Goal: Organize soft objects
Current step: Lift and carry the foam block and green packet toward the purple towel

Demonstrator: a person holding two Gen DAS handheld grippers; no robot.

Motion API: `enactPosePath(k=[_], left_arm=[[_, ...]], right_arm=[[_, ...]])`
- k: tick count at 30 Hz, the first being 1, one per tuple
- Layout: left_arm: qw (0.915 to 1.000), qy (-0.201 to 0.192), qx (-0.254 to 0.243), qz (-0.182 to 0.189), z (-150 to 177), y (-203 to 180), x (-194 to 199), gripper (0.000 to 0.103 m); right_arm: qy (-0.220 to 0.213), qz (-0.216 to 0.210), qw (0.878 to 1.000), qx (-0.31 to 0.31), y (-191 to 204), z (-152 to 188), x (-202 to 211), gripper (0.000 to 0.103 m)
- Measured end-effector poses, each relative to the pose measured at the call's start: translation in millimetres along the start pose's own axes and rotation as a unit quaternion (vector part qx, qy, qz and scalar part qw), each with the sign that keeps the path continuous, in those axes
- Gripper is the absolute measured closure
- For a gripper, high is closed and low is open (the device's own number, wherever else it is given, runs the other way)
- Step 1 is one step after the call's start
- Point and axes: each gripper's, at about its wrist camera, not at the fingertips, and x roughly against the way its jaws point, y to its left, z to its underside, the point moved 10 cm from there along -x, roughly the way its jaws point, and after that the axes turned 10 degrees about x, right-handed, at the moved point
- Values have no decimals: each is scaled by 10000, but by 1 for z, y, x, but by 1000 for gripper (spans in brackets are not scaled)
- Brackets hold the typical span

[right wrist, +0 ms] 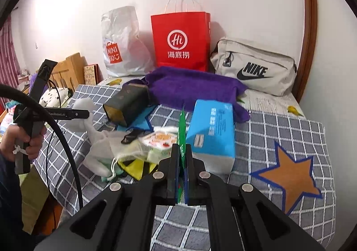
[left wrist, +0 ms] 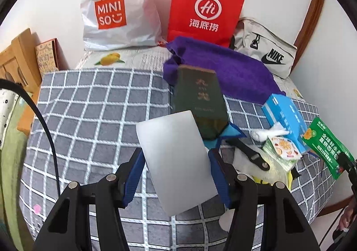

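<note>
My left gripper (left wrist: 176,156) is shut on a pale white soft pad (left wrist: 176,161), its blue pads pressed against both sides, and holds it above the checked blanket (left wrist: 89,117). In the right wrist view that gripper (right wrist: 75,114) is at the left in a person's hand, the white pad (right wrist: 83,103) at its tip. My right gripper (right wrist: 182,148) is shut on a thin green packet (right wrist: 181,130) seen edge-on; the same packet (left wrist: 328,150) shows at the right of the left wrist view. A purple towel (left wrist: 223,65) (right wrist: 189,86) lies crumpled at the back.
On the bed lie a dark green box (right wrist: 127,103), a blue tissue box (right wrist: 212,130), a small fruit-print packet (right wrist: 158,141), a white drawstring pouch (right wrist: 104,150) and a yellow item (right wrist: 136,166). A MINISO bag (left wrist: 111,12), red paper bag (left wrist: 205,10) and Nike bag (right wrist: 254,68) line the wall.
</note>
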Motion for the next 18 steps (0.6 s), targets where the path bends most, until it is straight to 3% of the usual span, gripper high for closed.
enactPosePath(k=[10, 18], left_arm=[[9991, -282, 49, -306, -60, 16, 21, 47], [9997, -90, 17, -210, -90, 7, 1, 47]], right_arm=[[-147, 43, 9999, 66, -24, -61, -36, 100], [-127, 92, 9998, 138, -41, -99, -80, 100]])
